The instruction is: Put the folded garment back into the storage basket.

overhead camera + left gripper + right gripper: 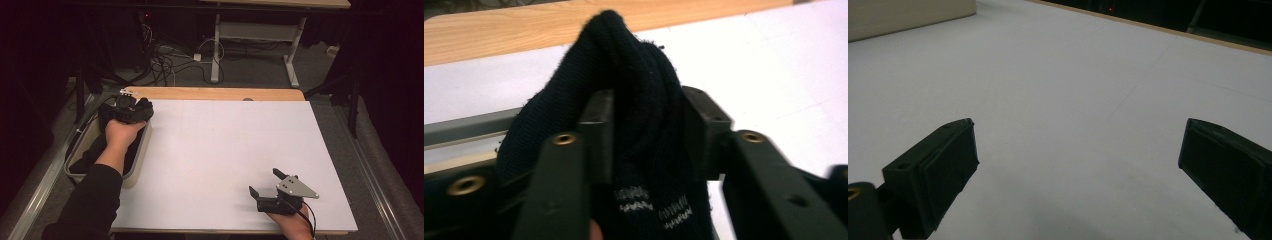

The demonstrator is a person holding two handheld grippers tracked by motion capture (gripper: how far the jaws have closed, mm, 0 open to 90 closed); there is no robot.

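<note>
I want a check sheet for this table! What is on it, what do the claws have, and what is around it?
Surface: white sheet over a wooden table, bare in the middle.
Job's things: dark knitted garment with pale stripes, bunched between the left claw's pads; beige bin at the table's left edge with more dark cloth inside.
Clutter: nothing seen.
Grippers: left claw shut on the garment, above the bin; right claw open, holding nothing, low over the sheet near the front edge.
Cables: a cable trails from the right claw; tangled cables on the floor behind.
Surroundings: dark room, table legs beyond.
</note>
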